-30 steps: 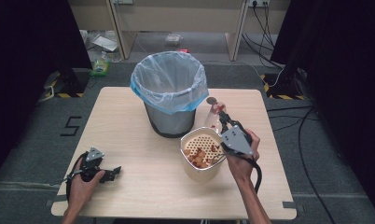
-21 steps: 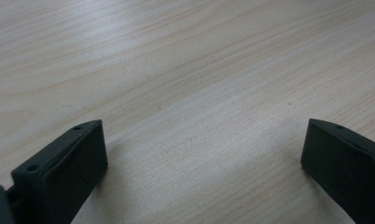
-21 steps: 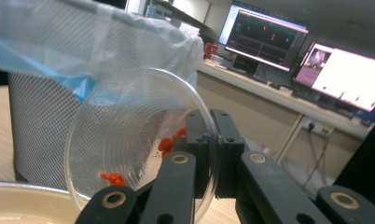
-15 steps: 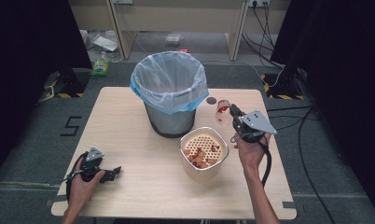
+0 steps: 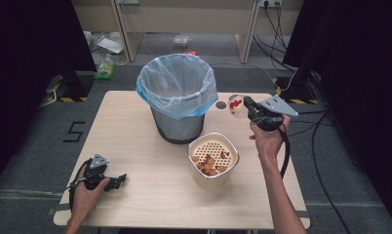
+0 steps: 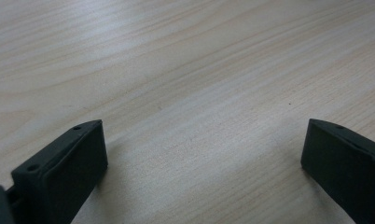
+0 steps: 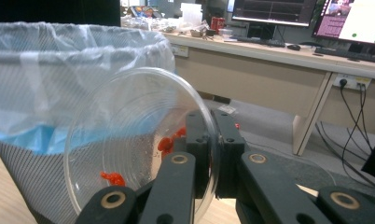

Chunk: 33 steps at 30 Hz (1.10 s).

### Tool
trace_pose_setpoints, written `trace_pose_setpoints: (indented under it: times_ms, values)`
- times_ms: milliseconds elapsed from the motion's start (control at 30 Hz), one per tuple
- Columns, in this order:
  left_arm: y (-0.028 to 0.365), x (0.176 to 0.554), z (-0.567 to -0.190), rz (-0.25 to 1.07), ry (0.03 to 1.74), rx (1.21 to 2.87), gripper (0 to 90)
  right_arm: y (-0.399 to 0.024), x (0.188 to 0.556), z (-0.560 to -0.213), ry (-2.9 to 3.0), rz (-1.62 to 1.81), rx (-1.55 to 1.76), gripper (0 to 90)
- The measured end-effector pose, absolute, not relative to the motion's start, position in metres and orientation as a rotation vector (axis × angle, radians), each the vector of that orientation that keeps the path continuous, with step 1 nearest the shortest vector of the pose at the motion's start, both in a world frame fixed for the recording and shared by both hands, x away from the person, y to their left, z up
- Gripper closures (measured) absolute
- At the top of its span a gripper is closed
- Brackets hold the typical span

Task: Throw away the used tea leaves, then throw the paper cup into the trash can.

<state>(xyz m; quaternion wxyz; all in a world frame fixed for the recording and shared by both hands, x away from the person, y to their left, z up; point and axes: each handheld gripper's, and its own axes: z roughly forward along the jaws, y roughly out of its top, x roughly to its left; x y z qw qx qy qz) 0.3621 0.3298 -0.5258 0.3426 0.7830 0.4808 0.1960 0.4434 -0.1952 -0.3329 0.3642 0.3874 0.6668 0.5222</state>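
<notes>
Clear bowl rim pinched in right gripper jaws

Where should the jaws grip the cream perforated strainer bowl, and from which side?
Grip the rim of the cream perforated strainer bowl from above, on its right side, one jaw inside and one outside. The wall is thin and upright, the food lies lower inside, and the bin crowds the far-left side.

A perforated colander of food scraps sits on the wooden surface near a dark round disc.
</notes>
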Motion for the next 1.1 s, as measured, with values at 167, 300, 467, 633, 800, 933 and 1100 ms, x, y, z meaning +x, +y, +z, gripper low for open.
trace_pose_setpoints:
  times_ms: [167,300,467,633,800,933,1100]
  values:
    - [0.33,0.362,-0.526,0.51,1.25,2.035,0.0,-0.195,0.45,-0.319,1.724,1.341,0.995,87.1]
    - [0.33,0.362,-0.526,0.51,1.25,2.035,0.0,-0.194,0.456,-0.309,1.72,1.356,1.004,87.0]
    - [0.33,0.362,-0.526,0.51,1.25,2.035,0.0,-0.19,0.459,-0.293,1.719,1.353,0.988,86.8]
    - [0.33,0.362,-0.526,0.51,1.25,2.035,0.0,-0.188,0.463,-0.28,1.715,1.352,0.985,86.6]
    - [0.33,0.362,-0.526,0.51,1.25,2.035,0.0,-0.189,0.471,-0.268,1.713,1.329,0.988,86.6]
    - [0.33,0.362,-0.526,0.512,1.25,2.033,0.0,-0.186,0.478,-0.26,1.709,1.311,0.98,86.6]
    - [0.33,0.362,-0.526,0.51,1.249,2.034,0.0,-0.174,0.483,-0.247,1.707,1.308,0.951,86.5]
